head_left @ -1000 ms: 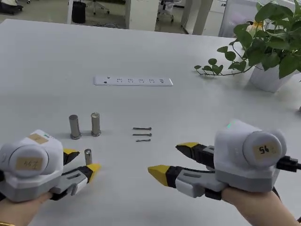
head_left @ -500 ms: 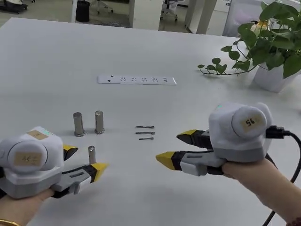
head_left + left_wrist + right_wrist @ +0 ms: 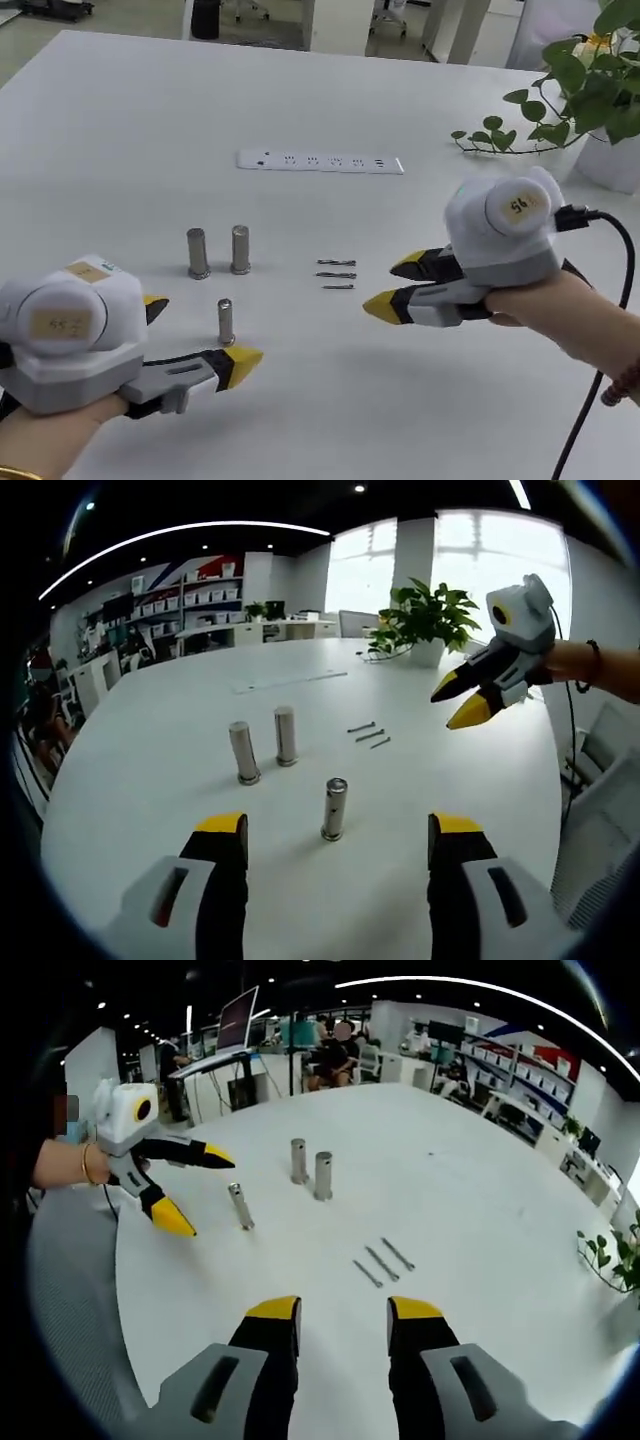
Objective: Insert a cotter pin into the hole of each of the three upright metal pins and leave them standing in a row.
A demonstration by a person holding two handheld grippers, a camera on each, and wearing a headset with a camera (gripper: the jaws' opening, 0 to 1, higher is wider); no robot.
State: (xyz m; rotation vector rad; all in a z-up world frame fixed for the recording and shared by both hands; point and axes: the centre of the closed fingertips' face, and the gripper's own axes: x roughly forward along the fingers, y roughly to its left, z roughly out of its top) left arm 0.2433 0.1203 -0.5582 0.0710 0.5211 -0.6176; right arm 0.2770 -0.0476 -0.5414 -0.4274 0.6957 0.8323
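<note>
- The left hand-held gripper [image 3: 200,331] is released, its jaws wide. The nearest metal pin [image 3: 226,320] stands upright between them and seems to touch neither.
- The right hand-held gripper [image 3: 392,284] is released too and empty, near the three cotter pins [image 3: 337,274] that lie flat on the counter [image 3: 400,400].
- Two other metal pins [image 3: 240,249] stand side by side further back.
- No pin looks fitted yet. I would close the left jaws gently and low on the metal pin (its hole is too small to see), then take one cotter pin by its end.

A power strip [image 3: 320,161] and apparently potted plant [image 3: 590,85] rest on the table [image 3: 130,130].
</note>
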